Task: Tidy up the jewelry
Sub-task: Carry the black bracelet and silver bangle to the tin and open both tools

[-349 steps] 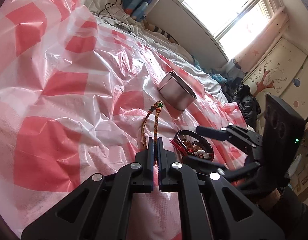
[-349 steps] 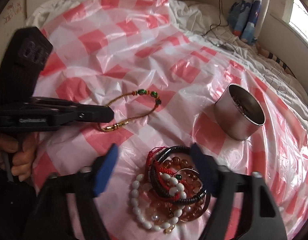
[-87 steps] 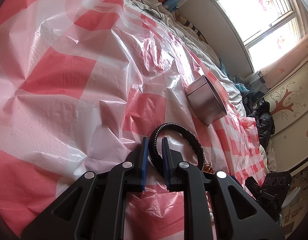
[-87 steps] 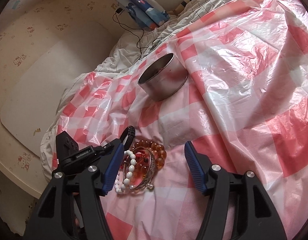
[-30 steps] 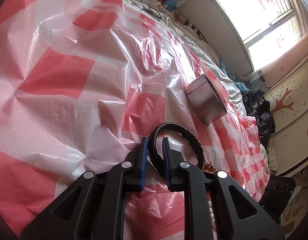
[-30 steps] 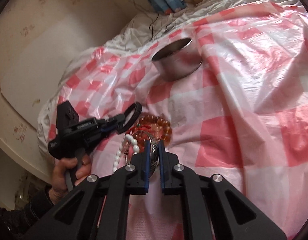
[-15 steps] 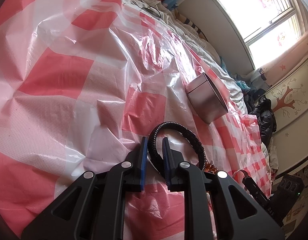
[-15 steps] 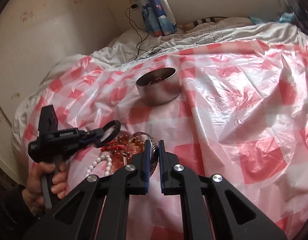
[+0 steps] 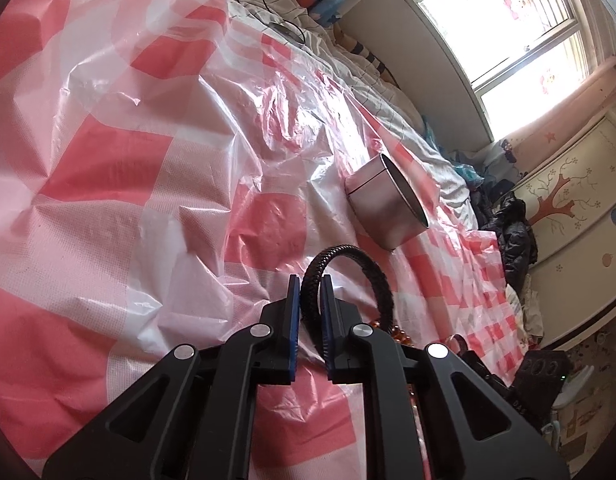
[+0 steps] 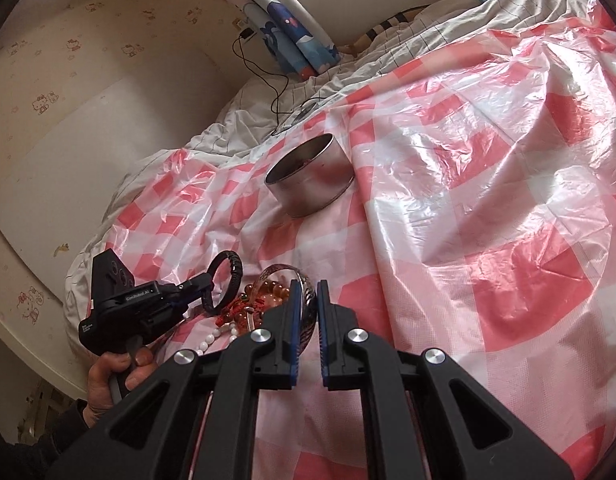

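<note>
1. Gripping the cord (image 9: pixel 350 264), the left gripper (image 9: pixel 309 312) is shown closed on it; the tin (image 9: pixel 388 200) lies ahead, rightward.
2. Clamped in the right gripper (image 10: pixel 305 312), a bangle (image 10: pixel 303 280) is held over the pile (image 10: pixel 263 300); the tin (image 10: pixel 312 176) lies straight ahead, nearer this hand.

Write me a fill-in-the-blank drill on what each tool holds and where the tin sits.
1. The left tool is shut on a braided bracelet whose colour is ____.
2. The right tool is shut on a ____ bangle.
3. The round tin stands on a sheet checked white and ____.

Missing words: black; metal; red
</note>
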Action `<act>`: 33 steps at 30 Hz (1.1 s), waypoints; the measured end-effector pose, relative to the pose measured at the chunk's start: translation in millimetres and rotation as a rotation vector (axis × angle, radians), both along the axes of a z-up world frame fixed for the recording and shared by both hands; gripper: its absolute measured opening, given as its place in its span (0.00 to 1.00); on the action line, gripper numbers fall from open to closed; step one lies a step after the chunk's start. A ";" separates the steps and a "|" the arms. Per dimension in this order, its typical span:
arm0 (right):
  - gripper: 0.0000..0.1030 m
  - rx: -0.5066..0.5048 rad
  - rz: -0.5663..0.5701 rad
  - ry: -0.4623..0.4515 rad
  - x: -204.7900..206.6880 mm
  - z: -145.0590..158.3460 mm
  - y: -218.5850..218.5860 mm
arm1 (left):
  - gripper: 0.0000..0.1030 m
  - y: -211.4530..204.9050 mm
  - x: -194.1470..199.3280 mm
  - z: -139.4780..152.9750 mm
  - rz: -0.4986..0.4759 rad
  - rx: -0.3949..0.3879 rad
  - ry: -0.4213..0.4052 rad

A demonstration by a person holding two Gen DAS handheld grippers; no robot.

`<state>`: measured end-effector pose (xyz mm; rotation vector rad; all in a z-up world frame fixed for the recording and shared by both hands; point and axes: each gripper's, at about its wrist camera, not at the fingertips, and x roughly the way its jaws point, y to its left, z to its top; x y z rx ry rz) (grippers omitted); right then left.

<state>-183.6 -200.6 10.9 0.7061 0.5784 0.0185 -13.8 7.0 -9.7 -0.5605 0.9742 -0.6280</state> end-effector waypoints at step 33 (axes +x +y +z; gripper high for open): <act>0.08 0.121 -0.084 -0.122 96.4 51.8 -67.6 | 0.14 -156.7 106.8 59.4 -0.181 0.279 -0.122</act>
